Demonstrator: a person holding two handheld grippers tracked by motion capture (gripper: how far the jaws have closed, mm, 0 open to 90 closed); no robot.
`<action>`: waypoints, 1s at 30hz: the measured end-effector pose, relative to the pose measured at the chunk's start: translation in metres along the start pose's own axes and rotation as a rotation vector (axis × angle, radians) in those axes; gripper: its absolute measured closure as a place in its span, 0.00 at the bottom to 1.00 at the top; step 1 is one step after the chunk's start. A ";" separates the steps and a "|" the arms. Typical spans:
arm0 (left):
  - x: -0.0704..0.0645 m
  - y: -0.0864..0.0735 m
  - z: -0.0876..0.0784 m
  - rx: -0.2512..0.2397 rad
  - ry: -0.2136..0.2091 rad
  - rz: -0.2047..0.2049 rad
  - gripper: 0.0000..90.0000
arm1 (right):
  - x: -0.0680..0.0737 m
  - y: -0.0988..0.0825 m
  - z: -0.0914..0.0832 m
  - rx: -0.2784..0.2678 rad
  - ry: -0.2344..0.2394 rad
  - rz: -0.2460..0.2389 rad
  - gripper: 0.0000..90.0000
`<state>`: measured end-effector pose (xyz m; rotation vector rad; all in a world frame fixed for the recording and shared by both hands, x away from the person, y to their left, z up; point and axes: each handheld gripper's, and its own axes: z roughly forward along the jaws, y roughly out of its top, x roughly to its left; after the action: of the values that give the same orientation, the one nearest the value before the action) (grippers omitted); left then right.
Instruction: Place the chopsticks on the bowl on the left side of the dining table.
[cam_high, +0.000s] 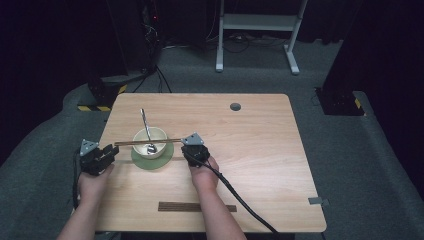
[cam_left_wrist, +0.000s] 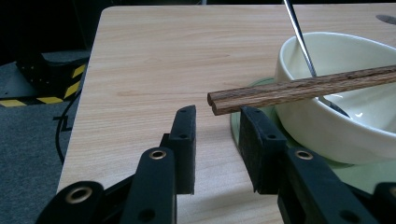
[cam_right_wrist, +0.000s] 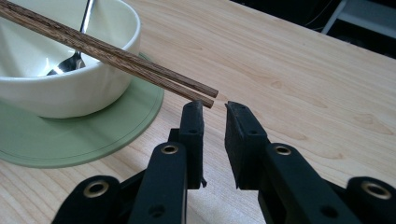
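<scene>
A cream bowl (cam_high: 150, 139) stands on a green saucer (cam_high: 167, 159) with a metal spoon (cam_high: 145, 122) leaning in it. A pair of brown wooden chopsticks (cam_high: 125, 143) lies across the bowl's rim. My left gripper (cam_high: 112, 152) sits at the chopsticks' left end. In the left gripper view the jaws (cam_left_wrist: 218, 113) stand apart, and the chopsticks (cam_left_wrist: 299, 88) end just above and beyond the tips. My right gripper (cam_high: 188, 150) sits at their right end. Its jaws (cam_right_wrist: 215, 106) keep a narrow gap, and the chopsticks (cam_right_wrist: 116, 53) end just past them.
A dark wooden strip (cam_high: 197, 206) lies near the table's front edge. A grey round cap (cam_high: 235, 106) is set in the far part of the tabletop. A black cable (cam_high: 240, 200) trails from the right gripper. A white frame (cam_high: 260, 30) stands on the floor beyond.
</scene>
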<state>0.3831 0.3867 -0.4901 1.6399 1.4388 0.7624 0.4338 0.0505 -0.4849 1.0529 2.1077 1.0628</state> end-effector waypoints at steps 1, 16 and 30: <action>-0.001 0.000 0.000 0.000 -0.001 -0.003 0.75 | 0.000 0.000 0.000 0.000 0.000 0.004 0.86; -0.003 0.001 0.004 0.007 -0.002 0.004 0.80 | 0.004 -0.004 0.001 -0.005 -0.011 -0.006 0.94; -0.003 0.001 0.005 -0.001 0.001 -0.003 0.85 | 0.004 -0.002 0.003 -0.017 -0.017 -0.005 0.95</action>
<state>0.3873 0.3831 -0.4911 1.6361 1.4411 0.7619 0.4332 0.0545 -0.4887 1.0451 2.0828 1.0639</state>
